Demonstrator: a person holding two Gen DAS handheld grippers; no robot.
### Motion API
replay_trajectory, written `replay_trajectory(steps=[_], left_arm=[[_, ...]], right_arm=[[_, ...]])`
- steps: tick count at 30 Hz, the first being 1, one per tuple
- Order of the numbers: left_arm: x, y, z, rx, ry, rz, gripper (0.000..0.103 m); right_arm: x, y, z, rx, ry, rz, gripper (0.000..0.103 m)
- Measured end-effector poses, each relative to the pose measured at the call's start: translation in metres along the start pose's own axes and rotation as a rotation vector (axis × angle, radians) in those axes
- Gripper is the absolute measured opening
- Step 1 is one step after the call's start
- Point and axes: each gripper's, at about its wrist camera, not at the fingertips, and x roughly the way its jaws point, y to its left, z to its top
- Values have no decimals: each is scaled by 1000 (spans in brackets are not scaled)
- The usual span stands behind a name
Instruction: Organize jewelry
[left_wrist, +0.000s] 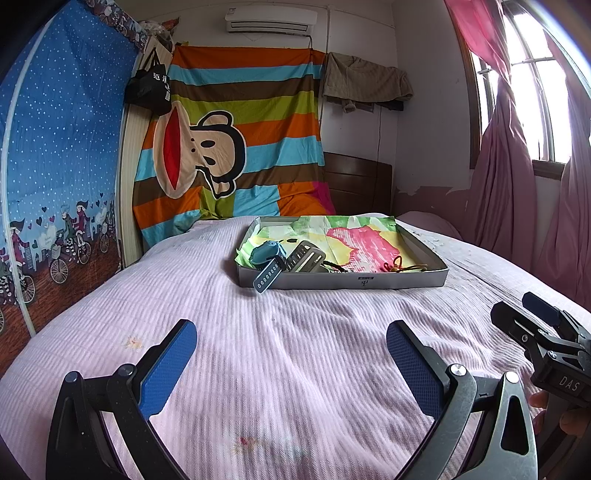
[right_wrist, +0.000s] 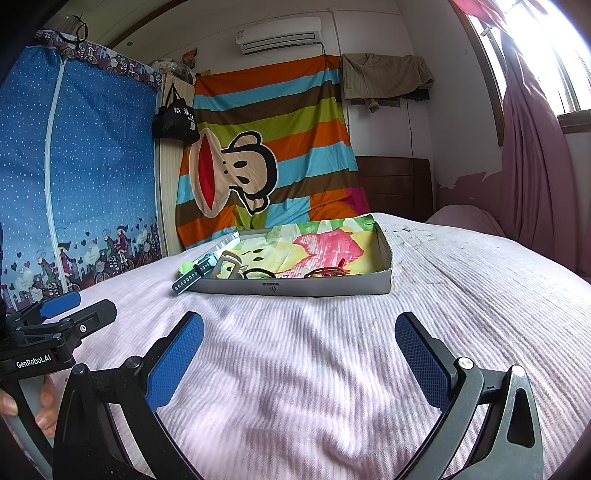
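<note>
A shallow grey cardboard box (left_wrist: 343, 282) lined with colourful paper sits on the bed ahead; it also shows in the right wrist view (right_wrist: 295, 290). Inside lie a teal watch (left_wrist: 267, 254) whose strap (left_wrist: 266, 280) hangs over the front wall, a beige strap piece (left_wrist: 306, 256), a dark cord (left_wrist: 334, 266) and a red cord bracelet (left_wrist: 400, 266). The watch strap (right_wrist: 192, 277) and red bracelet (right_wrist: 327, 272) show from the right too. My left gripper (left_wrist: 291, 363) is open and empty, low over the bedspread. My right gripper (right_wrist: 299, 354) is open and empty beside it.
The pink ribbed bedspread (left_wrist: 258, 350) covers the bed. A striped monkey sheet (left_wrist: 236, 147) hangs behind, a blue fabric wardrobe (left_wrist: 55, 166) stands left, and pink curtains (left_wrist: 517, 166) and a window are right. The right gripper (left_wrist: 543, 332) shows at the left view's right edge.
</note>
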Motion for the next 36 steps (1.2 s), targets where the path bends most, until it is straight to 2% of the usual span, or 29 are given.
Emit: replay_trajectory(steps=[30,36], left_arm=[[0,0,-1,1,-1,2,103],[2,6,1,-3,6,23,103]], right_arm=[[0,0,-1,-1,0,0,102],[0,1,-1,-1,-1,0,102]])
